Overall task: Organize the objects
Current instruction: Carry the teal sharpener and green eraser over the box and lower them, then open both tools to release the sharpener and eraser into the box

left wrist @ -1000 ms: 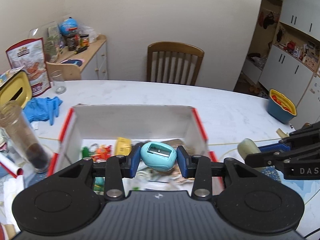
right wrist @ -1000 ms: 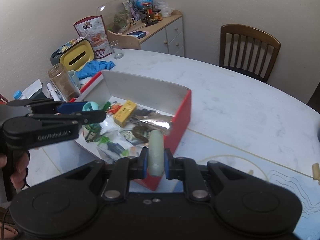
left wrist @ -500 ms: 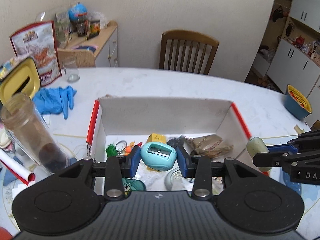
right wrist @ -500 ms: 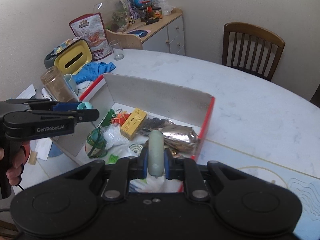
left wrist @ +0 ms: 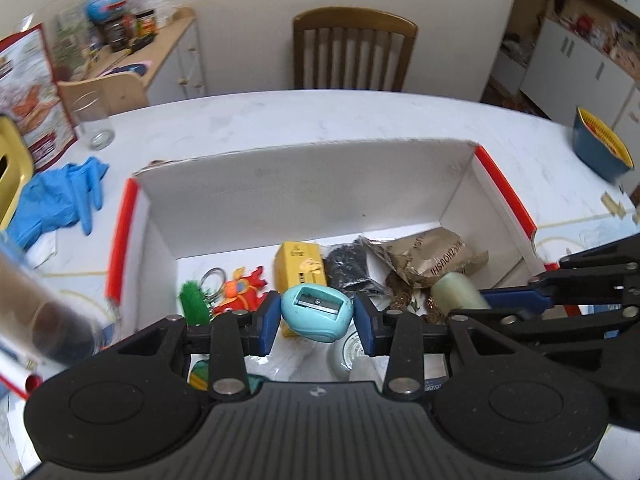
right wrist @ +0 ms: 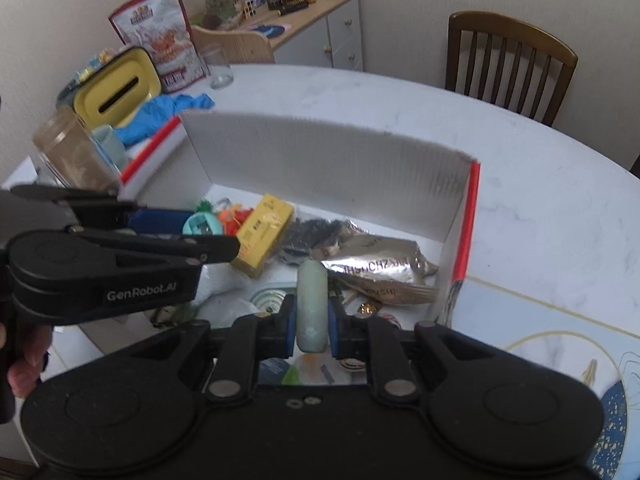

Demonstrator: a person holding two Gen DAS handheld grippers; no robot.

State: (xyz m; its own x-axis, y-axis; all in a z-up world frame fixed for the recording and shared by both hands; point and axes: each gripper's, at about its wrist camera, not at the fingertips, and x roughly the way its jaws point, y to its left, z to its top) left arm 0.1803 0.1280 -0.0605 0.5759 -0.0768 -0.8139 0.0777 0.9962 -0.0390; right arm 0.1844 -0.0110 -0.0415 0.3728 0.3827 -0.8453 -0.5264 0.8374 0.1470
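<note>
While both claws hang over the open box [left wrist: 304, 188], its contents read left to right. Ahead-left of the left gripper [left wrist: 317, 317]: green brush [left wrist: 193, 297], orange toy [left wrist: 240, 290]. Directly ahead: yellow carton [left wrist: 298, 266], black packet [left wrist: 347, 266]. Held: teal pencil sharpener [left wrist: 317, 311], pinched between the left gripper's blue pads, above the box floor. Ahead-right: crumpled foil pouch [left wrist: 430, 254]. Held: pale green oval piece [right wrist: 311, 304], possibly soap or an eraser, clamped narrowly edge-on in the right gripper [right wrist: 311, 330], poised over the box's near right part. Status, judged: several items boxed; two carried items not yet released. Outside, left of the box: blue gloves [left wrist: 52, 200], still loose.
</note>
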